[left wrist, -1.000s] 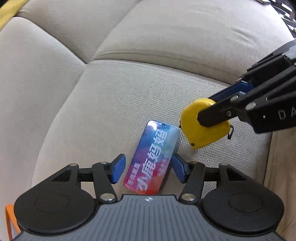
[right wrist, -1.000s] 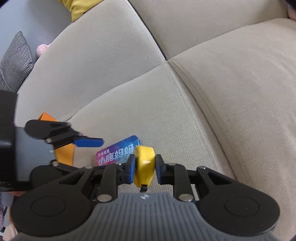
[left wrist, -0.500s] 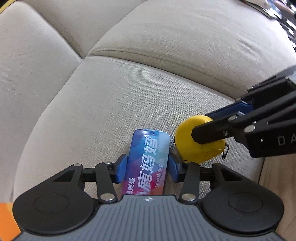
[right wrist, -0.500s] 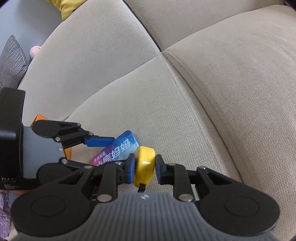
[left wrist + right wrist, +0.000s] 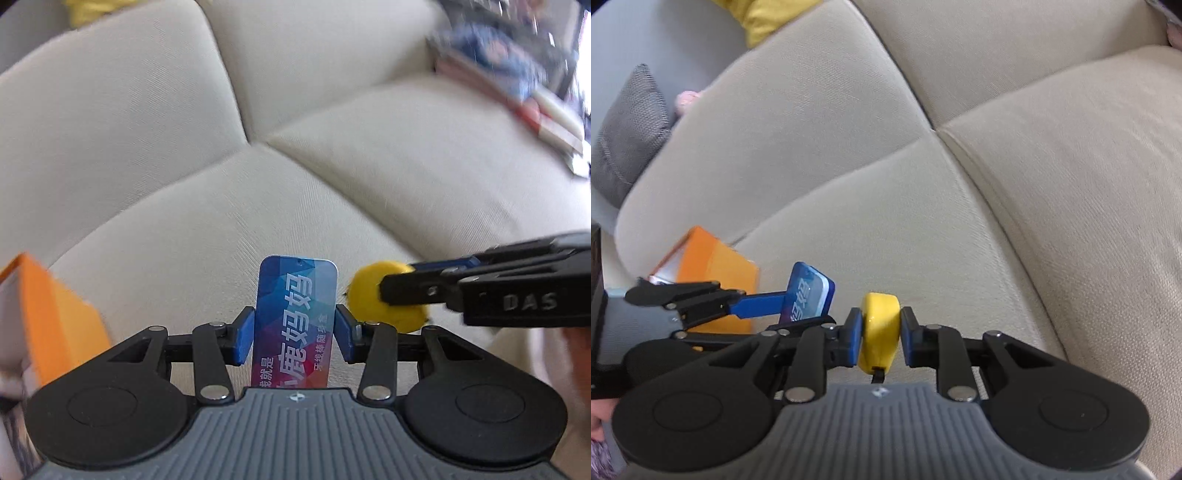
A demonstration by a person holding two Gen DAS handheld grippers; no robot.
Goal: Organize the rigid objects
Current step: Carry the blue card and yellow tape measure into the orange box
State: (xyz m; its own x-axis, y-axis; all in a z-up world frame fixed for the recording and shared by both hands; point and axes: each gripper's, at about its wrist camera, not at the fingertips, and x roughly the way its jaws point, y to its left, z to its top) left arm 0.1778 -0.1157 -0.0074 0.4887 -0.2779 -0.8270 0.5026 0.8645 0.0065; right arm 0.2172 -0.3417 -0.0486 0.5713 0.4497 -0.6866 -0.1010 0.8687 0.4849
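Blue pads are pressed flat against both long edges of the flat tin [image 5: 293, 325], so the left gripper [image 5: 294, 339] has it clamped, the printed face pointing forward past the fingertips and raised clear of the beige sofa cushion [image 5: 207, 229]. Just to that gripper's right, the right gripper [image 5: 878, 334] is closed on the yellow tape measure [image 5: 879, 330], pads squeezing its two flat sides, the little black strap hanging back toward the gripper body. From the right wrist view the tin [image 5: 809, 293] sits tilted up at the tip of the left gripper's blue finger [image 5: 761, 304], off to the left and slightly ahead of the tape measure, the two close but apart. An orange box [image 5: 713, 275] lies on the cushion beyond the left gripper, on its far left side.
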